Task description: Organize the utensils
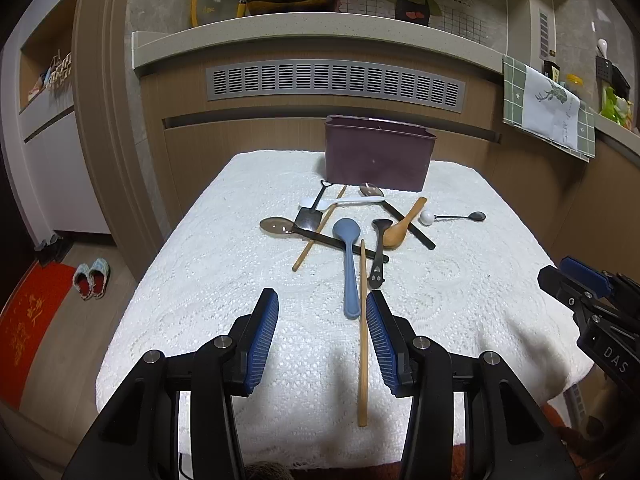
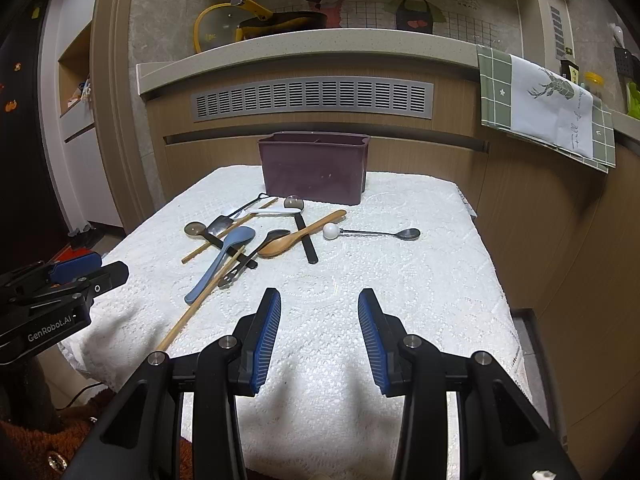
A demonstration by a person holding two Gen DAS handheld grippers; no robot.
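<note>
Left claw (image 1: 322,308) and right claw (image 2: 319,306) hover released above the white-clothed table (image 1: 200,280); utensils (image 1: 348,232) lie heaped before the purple bin (image 1: 378,158); one chopstick (image 1: 363,336) lies between the left claw's fingers

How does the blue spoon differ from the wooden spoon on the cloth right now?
The blue spoon is visibly longer than the wooden spoon. The blue spoon's handle points toward the grippers with its bowl away from them; the wooden spoon lies the other way, its bowl nearer and its handle angled toward the purple bin. The blue one lies across a black-handled spoon; the wooden one crosses a different black handle. Both lie flat on the white cloth, ungripped.
</note>
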